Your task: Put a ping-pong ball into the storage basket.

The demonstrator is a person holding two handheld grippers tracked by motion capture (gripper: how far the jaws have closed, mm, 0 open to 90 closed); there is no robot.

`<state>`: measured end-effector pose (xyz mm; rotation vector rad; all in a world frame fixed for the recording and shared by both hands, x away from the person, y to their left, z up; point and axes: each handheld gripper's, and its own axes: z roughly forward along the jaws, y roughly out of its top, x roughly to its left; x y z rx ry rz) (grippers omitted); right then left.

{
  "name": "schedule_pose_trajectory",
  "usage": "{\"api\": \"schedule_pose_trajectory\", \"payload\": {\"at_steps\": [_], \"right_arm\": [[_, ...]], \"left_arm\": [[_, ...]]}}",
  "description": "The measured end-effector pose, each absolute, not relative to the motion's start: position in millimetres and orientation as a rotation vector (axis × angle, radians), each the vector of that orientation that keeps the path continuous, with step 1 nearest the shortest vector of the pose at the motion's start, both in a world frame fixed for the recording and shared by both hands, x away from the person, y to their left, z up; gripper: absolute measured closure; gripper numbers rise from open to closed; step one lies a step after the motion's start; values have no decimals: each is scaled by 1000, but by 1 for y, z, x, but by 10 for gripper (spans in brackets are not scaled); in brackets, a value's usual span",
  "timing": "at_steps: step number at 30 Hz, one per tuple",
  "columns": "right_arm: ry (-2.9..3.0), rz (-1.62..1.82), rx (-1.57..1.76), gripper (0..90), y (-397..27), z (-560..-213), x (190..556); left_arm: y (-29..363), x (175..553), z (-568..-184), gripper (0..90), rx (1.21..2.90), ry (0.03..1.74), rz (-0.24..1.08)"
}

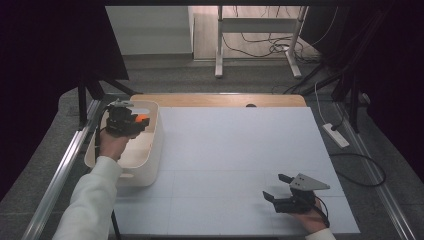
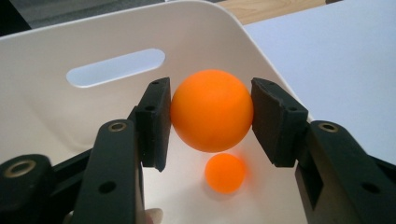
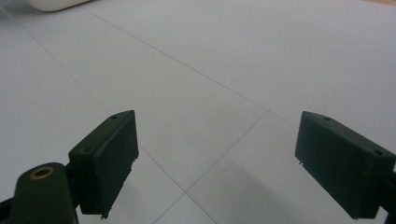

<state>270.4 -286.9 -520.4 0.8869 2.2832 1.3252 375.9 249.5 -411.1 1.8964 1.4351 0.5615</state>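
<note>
Grey floor and dark drapes ring a table (image 1: 240, 150) covered with a pale sheet marked by faint grid lines; beyond its wooden far edge stand the legs of a white desk (image 1: 257, 45) with loose cables under it. A power strip (image 1: 336, 135) lies on the floor to the right.

At the table's left edge sits a cream bin (image 1: 150, 160) with a slot handle in its wall. The person's left hand, in a white sleeve (image 1: 92, 200), holds the left gripper (image 1: 140, 122) over the bin's far end. In the left gripper view its two black pads press on either side of an orange ball (image 2: 211, 110) — the jaws are closed onto it, and the ball sits squarely between them, clear of the bin's floor. Below it, a second ball (image 2: 225, 173), also orange, lies on the bin's floor, apart from the held one. It looks smaller, being farther from the camera.

The right gripper (image 1: 279, 187) rests low over the sheet near the table's front right corner, well apart from the bin. Its jaws stand wide — the right gripper view shows bare sheet between them and nothing held. A corner of the bin shows at that view's top left.
</note>
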Motion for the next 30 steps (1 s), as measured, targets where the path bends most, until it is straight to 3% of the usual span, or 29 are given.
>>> {"api": "schedule_pose_trajectory", "payload": {"at_steps": [5,10,14,30], "right_arm": [[2285,1324,886,130,-287,-521,270],[2284,1324,886,130,-287,-520,270],[2282,1329,886,130,-287,-520,271],[2274,1348,891,130,-288,-520,271]], "left_arm": [[248,374,-408,492,1889,1423,567],[246,372,-406,258,1873,1417,566],[248,366,-400,179,1837,1386,544],[245,333,-386,154,1789,1200,486]]}}
